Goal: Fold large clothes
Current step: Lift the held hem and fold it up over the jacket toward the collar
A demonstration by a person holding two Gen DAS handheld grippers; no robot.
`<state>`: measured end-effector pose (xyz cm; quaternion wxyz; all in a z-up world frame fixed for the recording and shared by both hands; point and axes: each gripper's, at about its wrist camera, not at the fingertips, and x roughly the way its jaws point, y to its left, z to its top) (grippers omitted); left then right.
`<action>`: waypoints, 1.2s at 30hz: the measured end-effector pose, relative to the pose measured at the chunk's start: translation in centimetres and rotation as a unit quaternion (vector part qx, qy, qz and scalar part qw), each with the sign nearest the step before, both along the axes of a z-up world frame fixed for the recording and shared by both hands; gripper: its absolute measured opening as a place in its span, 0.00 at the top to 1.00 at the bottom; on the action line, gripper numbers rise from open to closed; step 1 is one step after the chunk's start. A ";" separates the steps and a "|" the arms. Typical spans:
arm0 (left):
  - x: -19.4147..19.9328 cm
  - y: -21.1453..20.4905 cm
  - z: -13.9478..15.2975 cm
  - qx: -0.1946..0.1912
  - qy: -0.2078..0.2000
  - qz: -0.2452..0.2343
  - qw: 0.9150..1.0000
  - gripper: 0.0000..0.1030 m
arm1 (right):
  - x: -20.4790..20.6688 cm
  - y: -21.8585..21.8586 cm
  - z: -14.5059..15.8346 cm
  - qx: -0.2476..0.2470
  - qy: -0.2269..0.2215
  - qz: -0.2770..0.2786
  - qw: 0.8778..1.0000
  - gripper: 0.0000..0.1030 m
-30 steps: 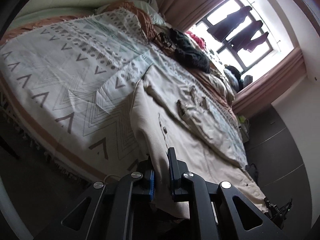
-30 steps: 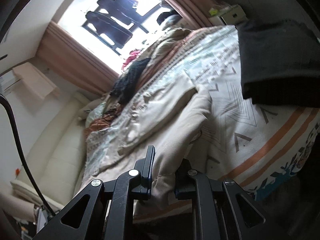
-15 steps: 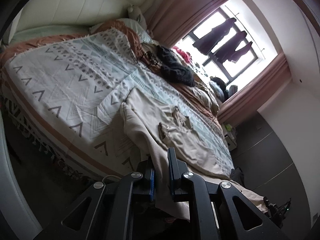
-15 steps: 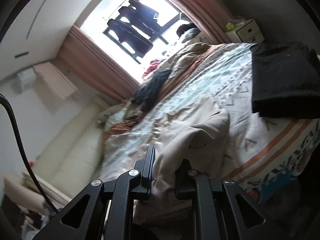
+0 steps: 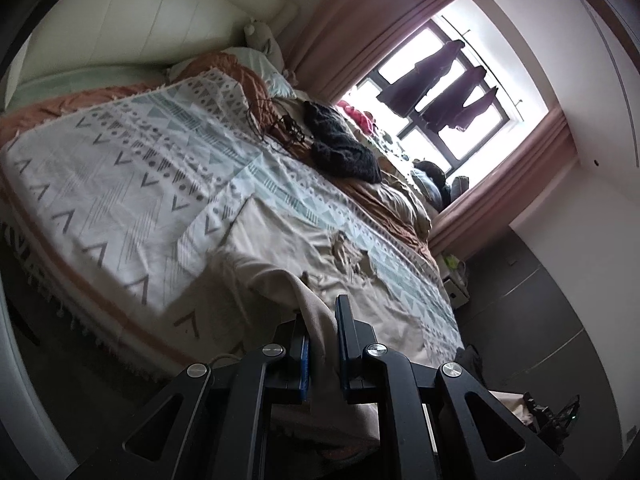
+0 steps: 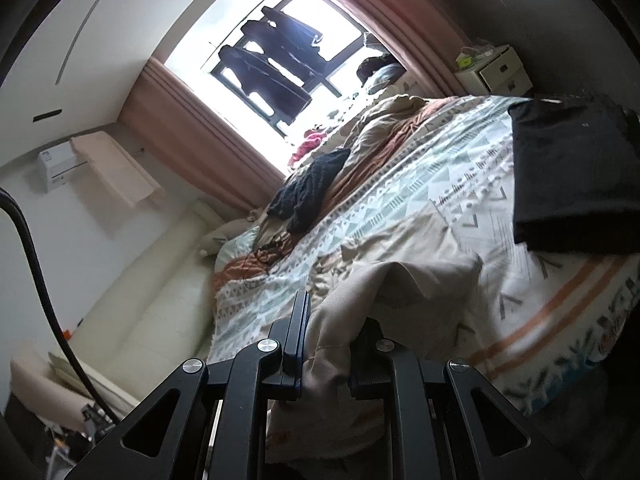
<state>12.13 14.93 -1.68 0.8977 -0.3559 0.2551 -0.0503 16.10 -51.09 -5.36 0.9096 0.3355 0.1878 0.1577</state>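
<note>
A large beige garment [image 5: 288,248] lies spread over the patterned bedspread [image 5: 120,168], its near end lifted off the bed. My left gripper [image 5: 322,320] is shut on a bunched edge of that cloth, which runs up between its pads. In the right wrist view the same beige garment [image 6: 408,280] rises in a fold from the bedspread [image 6: 420,184], and my right gripper [image 6: 330,320] is shut on another part of its edge. The cloth below both grips hangs out of sight.
A folded black garment [image 6: 572,176] lies on the bed's right side. A dark knitted piece [image 5: 340,144] and crumpled bedding lie toward the window [image 5: 440,92]. A white nightstand [image 6: 496,72] stands by the curtain; a pale sofa [image 6: 140,312] runs along the left wall.
Both grippers have risen with the beige cloth still clamped, pulling its near edge up off the bed. More of the window and walls shows in both views.
</note>
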 end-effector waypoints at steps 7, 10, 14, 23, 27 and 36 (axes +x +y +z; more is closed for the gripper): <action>4.9 0.2 3.4 0.025 -0.012 0.007 1.000 0.89 | 4.9 1.1 4.1 -0.019 -0.014 -0.004 1.000 0.85; 7.3 0.3 4.3 0.028 -0.015 0.013 0.999 0.89 | 7.2 1.7 5.5 -0.027 -0.021 -0.006 0.999 0.85; 10.5 0.7 5.4 0.033 -0.018 0.024 0.999 0.89 | 10.1 2.3 7.3 -0.033 -0.029 -0.019 0.999 0.85; 18.1 1.0 5.5 0.028 -0.021 0.068 0.997 0.89 | 17.3 2.9 8.1 -0.014 -0.039 -0.051 0.998 0.85; 22.0 0.6 4.1 0.034 -0.005 0.081 0.996 0.89 | 20.7 3.2 7.2 -0.017 -0.028 -0.072 0.997 0.85; 29.4 -0.1 -2.7 0.065 0.040 0.073 0.994 0.89 | 28.0 2.9 1.3 -0.020 0.035 -0.081 0.996 0.84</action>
